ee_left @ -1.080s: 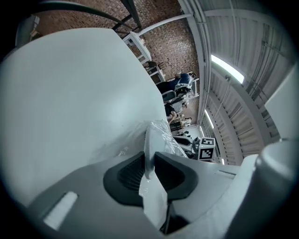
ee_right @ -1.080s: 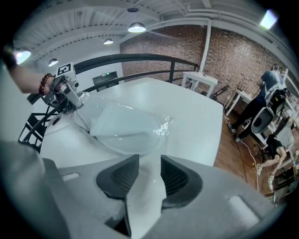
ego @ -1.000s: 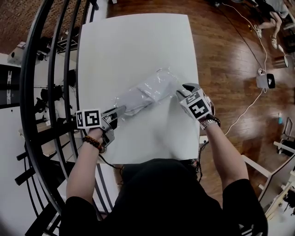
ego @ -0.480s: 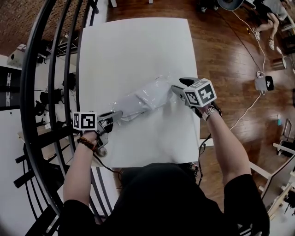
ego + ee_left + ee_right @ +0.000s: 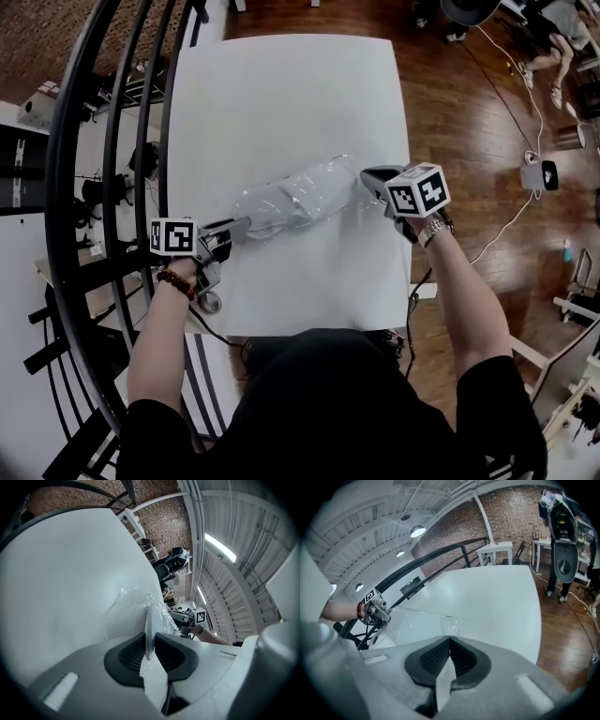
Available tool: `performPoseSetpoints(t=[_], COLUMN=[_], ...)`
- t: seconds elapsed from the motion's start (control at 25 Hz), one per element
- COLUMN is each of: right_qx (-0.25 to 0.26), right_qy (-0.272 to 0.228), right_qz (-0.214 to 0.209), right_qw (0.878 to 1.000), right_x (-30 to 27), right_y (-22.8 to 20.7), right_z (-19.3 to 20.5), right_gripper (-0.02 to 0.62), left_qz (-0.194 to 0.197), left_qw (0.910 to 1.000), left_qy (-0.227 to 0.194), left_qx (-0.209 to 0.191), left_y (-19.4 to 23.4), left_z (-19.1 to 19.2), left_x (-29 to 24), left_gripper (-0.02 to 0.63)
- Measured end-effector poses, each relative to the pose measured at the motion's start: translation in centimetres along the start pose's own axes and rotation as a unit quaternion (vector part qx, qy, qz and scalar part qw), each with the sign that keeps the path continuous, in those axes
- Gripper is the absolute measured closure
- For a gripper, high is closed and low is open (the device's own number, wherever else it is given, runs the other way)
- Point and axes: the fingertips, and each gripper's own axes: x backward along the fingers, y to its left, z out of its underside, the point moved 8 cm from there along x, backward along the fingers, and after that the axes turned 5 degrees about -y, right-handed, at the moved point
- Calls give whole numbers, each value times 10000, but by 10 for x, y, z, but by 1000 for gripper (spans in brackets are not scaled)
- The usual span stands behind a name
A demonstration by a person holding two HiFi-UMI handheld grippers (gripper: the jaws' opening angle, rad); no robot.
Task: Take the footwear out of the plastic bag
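A clear plastic bag [image 5: 305, 195] with pale grey footwear [image 5: 267, 211] inside lies across the white table [image 5: 281, 94]. My left gripper [image 5: 228, 234] is shut on the footwear's pale end at the bag's left end. In the left gripper view a thin white edge [image 5: 151, 630] is pinched between the pads of that gripper [image 5: 150, 644], with the crinkled bag [image 5: 157, 611] beyond. My right gripper [image 5: 372, 180] is shut on the bag's right end. In the right gripper view a whitish film [image 5: 443, 679] is squeezed between the closed pads of that gripper [image 5: 449, 641]. The bag [image 5: 417, 623] stretches toward the left gripper [image 5: 377, 611].
A black curved railing [image 5: 103, 187] runs close along the table's left side. Wooden floor lies to the right, with a cable and a small device [image 5: 539, 173]. The person's body is at the table's near edge. A grey machine [image 5: 562, 550] stands past the far end.
The right gripper has swung round at the bag's right end and closed on it. The bag has shifted slightly to the right. The left gripper has kept its grip and barely moved.
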Motion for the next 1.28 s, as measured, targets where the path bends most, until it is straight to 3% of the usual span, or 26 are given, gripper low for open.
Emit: performPoseSetpoints(t=[0.36, 0.76, 1.16, 1.28], right_qx=[-206, -339, -665, -740], right_qy=[-198, -406, -451, -489], right_qz=[617, 1047, 1746, 1884], right_qw=[9977, 9931, 9814, 9781], right_x=[19, 23, 51, 57], right_y=[-16, -17, -42, -46], right_z=[7, 3, 10, 7], right_gripper=[603, 603, 603, 603], left_qz=[-56, 133, 251, 121], left_qw=[9997, 9980, 9937, 9930], left_qy=[-225, -595, -1004, -1105], left_qx=[-11, 192, 424, 399], left_y=[1, 14, 6, 8], left_z=[-3, -9, -17, -22], left_x=[9, 35, 40, 48], left_gripper=[529, 531, 531, 531])
